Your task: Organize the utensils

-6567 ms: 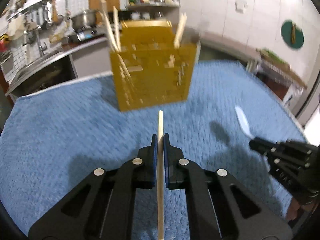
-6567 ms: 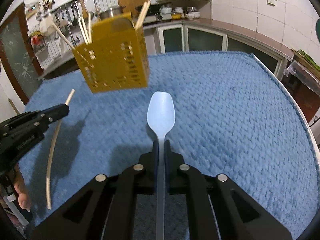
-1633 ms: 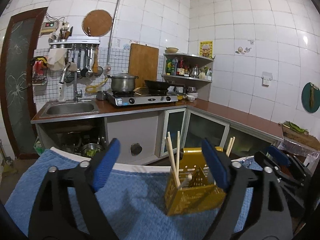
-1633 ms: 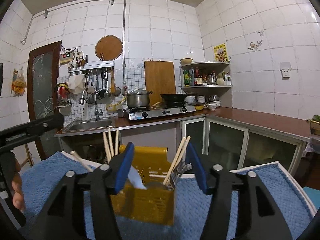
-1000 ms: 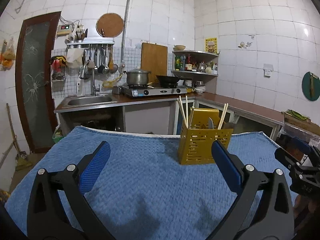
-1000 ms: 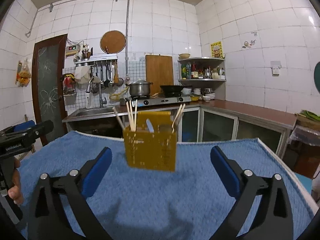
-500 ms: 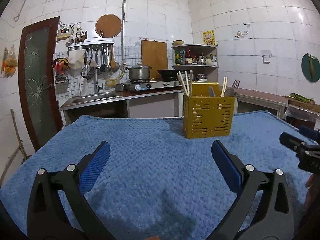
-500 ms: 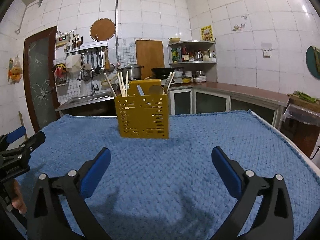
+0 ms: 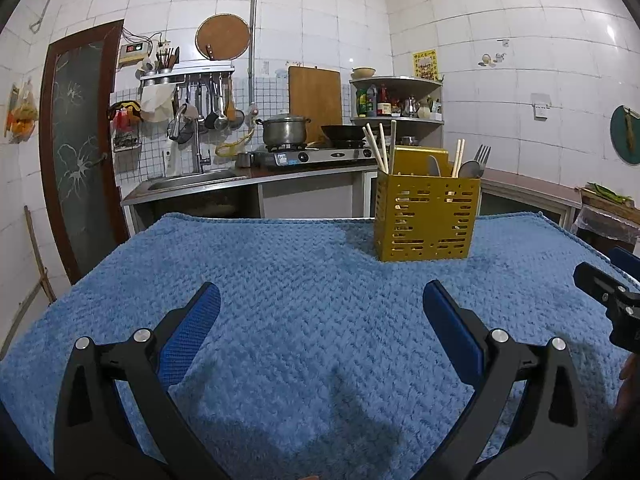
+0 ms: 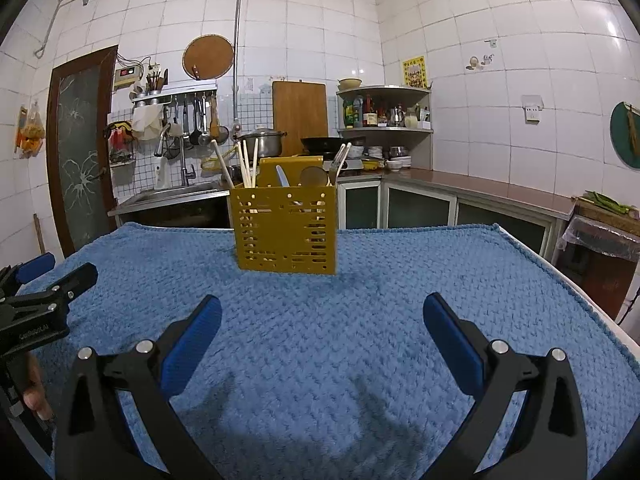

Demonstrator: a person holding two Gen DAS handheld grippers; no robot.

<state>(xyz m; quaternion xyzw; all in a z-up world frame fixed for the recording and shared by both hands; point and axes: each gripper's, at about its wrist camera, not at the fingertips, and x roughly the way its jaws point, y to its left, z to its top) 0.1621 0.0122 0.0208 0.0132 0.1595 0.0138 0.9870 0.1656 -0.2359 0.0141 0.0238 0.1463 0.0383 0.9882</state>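
Observation:
A yellow perforated utensil holder (image 9: 426, 220) (image 10: 286, 232) stands upright at the far side of the blue towel (image 9: 300, 300) (image 10: 360, 300). Chopsticks (image 9: 380, 146) (image 10: 244, 164), a fork (image 9: 481, 156), a metal spoon (image 9: 466, 170) and a pale blue spoon (image 10: 282, 178) stick out of it. My left gripper (image 9: 320, 312) is open and empty, low over the near towel. My right gripper (image 10: 320, 314) is likewise open and empty, well short of the holder. Each gripper shows at the edge of the other's view: right gripper (image 9: 608, 300), left gripper (image 10: 44, 296).
Behind the table runs a kitchen counter with a sink (image 9: 192, 178), a pot on a stove (image 9: 284, 132), a cutting board (image 10: 300, 114) and a corner shelf of bottles (image 10: 384, 116). The towel's right edge (image 10: 560, 272) drops off beside a covered crate (image 10: 600, 240).
Earlier both grippers held a chopstick and a pale blue spoon; these now stand in the holder. Both grippers have opened, pulled back from the holder and sunk toward the towel.

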